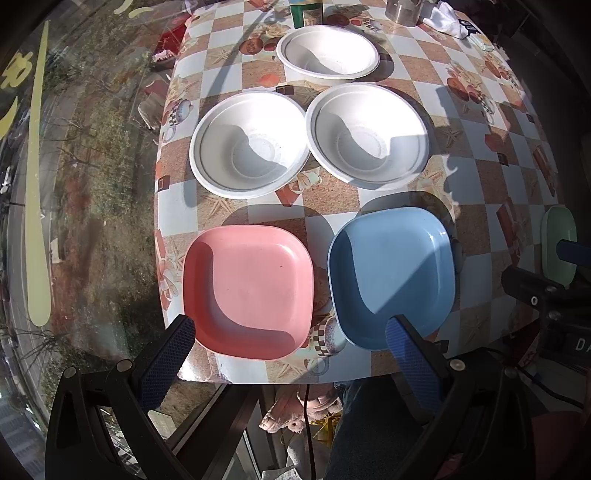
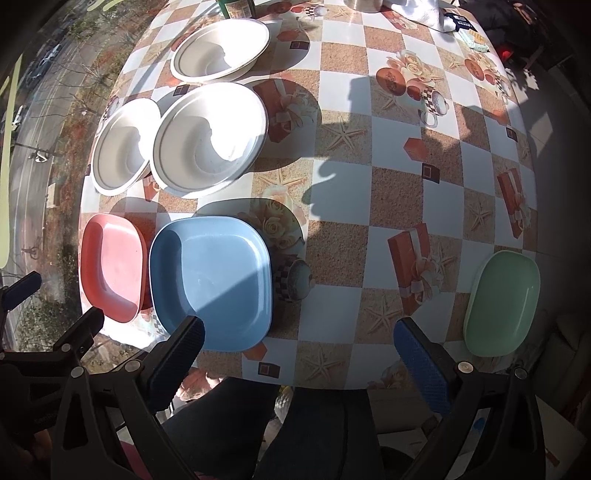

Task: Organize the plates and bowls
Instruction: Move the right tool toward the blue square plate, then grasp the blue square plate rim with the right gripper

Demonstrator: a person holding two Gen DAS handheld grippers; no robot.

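Three white bowls stand on the checked tablecloth: one far, and two side by side, the left one and the right one. Nearer the front edge lie a pink square plate and a blue square plate. A green plate sits apart at the front right. My left gripper hangs open just before the pink and blue plates, holding nothing. My right gripper is open too, between the blue and green plates.
The table ends close in front of both grippers, with a person's legs below. A glass window runs along the left side. A green can, a clear container and a white cloth stand at the far edge.
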